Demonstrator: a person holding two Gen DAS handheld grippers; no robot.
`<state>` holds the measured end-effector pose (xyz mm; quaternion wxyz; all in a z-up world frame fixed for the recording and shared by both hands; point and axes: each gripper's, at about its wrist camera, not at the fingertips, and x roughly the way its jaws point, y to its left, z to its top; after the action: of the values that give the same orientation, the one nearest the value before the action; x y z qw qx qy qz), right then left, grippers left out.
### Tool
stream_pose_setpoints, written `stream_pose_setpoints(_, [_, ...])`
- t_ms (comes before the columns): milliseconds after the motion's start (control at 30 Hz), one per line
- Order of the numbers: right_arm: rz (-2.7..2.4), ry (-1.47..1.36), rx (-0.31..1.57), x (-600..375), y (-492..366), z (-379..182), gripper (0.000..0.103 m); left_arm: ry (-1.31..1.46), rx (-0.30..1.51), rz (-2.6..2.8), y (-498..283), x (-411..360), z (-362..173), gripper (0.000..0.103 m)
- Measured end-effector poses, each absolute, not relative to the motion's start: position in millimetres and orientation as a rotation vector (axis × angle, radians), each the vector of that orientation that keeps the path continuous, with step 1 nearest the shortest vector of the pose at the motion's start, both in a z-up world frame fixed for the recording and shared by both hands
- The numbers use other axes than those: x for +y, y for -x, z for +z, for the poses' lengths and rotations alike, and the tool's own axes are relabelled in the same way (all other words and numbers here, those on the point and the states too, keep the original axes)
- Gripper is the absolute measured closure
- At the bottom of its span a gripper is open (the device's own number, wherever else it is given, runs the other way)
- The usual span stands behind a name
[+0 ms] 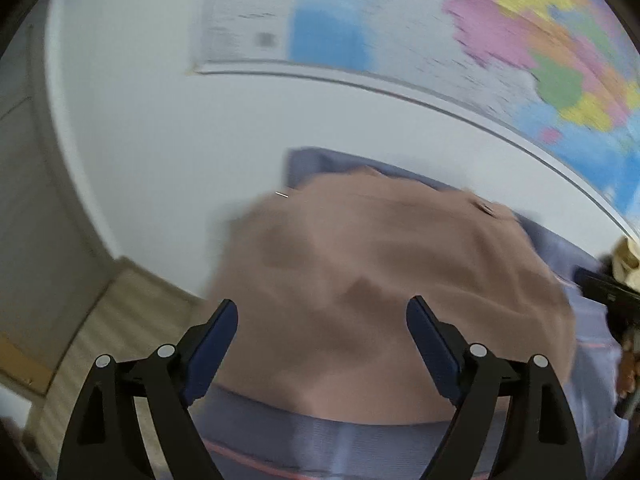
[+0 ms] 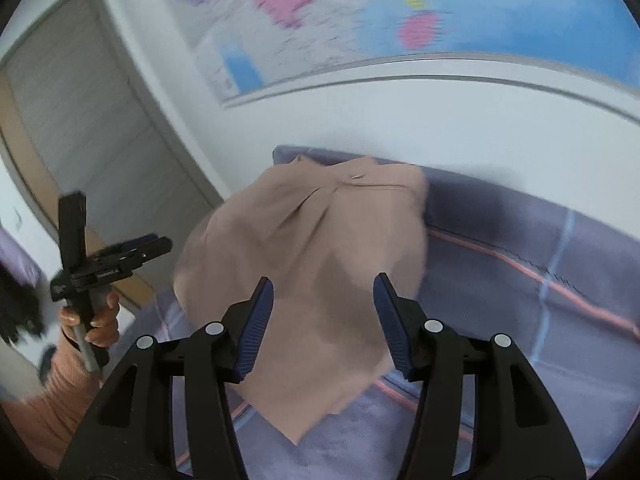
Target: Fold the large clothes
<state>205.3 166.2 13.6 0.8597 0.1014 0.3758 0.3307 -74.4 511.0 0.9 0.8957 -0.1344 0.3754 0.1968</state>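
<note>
A large tan-pink garment (image 1: 380, 280) lies in a loosely gathered heap on a lilac bed cover (image 1: 280, 440), its collar end toward the wall. My left gripper (image 1: 322, 308) hovers over the near edge of the garment, open wide, with nothing pinched between its blue pads. In the right wrist view the same garment (image 2: 320, 220) stretches away over the bed cover (image 2: 520, 280), a corner pointing toward the camera. My right gripper (image 2: 324, 284) is open above it, pads clear of the cloth. The left gripper (image 2: 158, 243) also shows there, held up off the bed's left side by a hand (image 2: 100, 320).
A coloured wall map (image 2: 440, 8) hangs on the white wall behind the bed. A grey door (image 2: 80, 120) stands to the left, and pale wood flooring (image 1: 100, 340) lies beside the bed. An orange sleeve (image 2: 48, 400) fills the lower left corner.
</note>
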Motion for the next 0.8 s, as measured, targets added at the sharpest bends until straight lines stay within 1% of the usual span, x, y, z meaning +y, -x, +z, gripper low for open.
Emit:
stream_pose_setpoints(267, [0.691, -0.163, 0.946, 200, -225, -34, 0.052, 0.252, 0.858, 0.322, 39, 473, -36, 0.02])
stream_pose_setpoints(333, [0.689, -0.162, 0.933, 200, -222, -35, 0.05, 0.246, 0.893, 0.336, 31, 468, -48, 0.017])
stream_pose_setpoints(433, [0.696, -0.177, 0.912, 199, -216, -29, 0.046, 0.201, 0.891, 0.367, 30, 459, -49, 0.016])
stream_pose_setpoints(567, [0.711, -0.17, 0.864, 201, -201, -17, 0.045, 0.203, 0.869, 0.378, 37, 450, -42, 0.015])
stream_pose_setpoints(633, [0.721, -0.163, 0.842, 203, -193, -11, 0.044, 0.192, 0.847, 0.374, 41, 442, -40, 0.01])
stream_pose_setpoints(800, [0.723, -0.109, 0.811, 205, -172, -6, 0.043, 0.188, 0.814, 0.356, 53, 422, -39, 0.01])
